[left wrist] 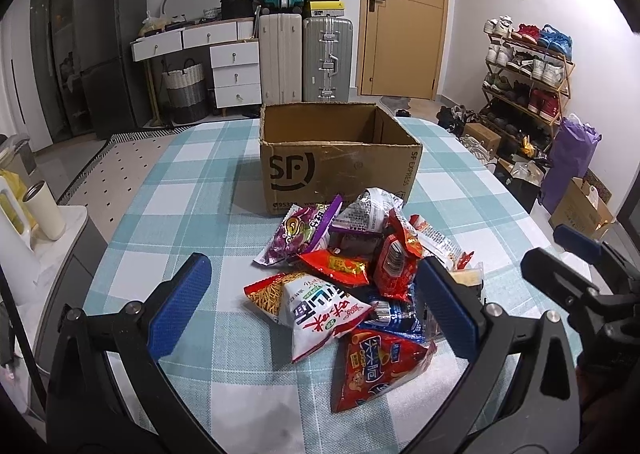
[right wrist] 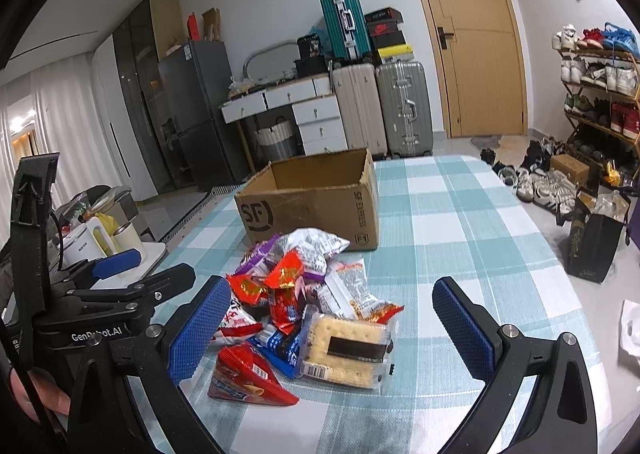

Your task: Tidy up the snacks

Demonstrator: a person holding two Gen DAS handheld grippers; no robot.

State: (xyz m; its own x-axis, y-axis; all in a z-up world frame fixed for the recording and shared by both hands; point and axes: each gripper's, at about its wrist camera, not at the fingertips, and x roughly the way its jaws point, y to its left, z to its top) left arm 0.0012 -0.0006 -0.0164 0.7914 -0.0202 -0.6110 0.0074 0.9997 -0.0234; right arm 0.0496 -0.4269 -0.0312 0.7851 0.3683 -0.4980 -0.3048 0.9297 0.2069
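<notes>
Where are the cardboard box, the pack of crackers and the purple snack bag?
cardboard box (left wrist: pixel 320 169), left wrist view, front wall by the printed logo.
pack of crackers (right wrist: pixel 344 354), right wrist view, middle of the clear wrapper.
purple snack bag (left wrist: pixel 296 238), left wrist view, its printed front.

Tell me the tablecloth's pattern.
The tablecloth is a teal-and-white check, with pale grey-blue squares, clearest in the left wrist view.

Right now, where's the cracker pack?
The cracker pack lies on the table's near right edge of the snack pile, in front of the cardboard box, between the right gripper's open fingers.
</notes>
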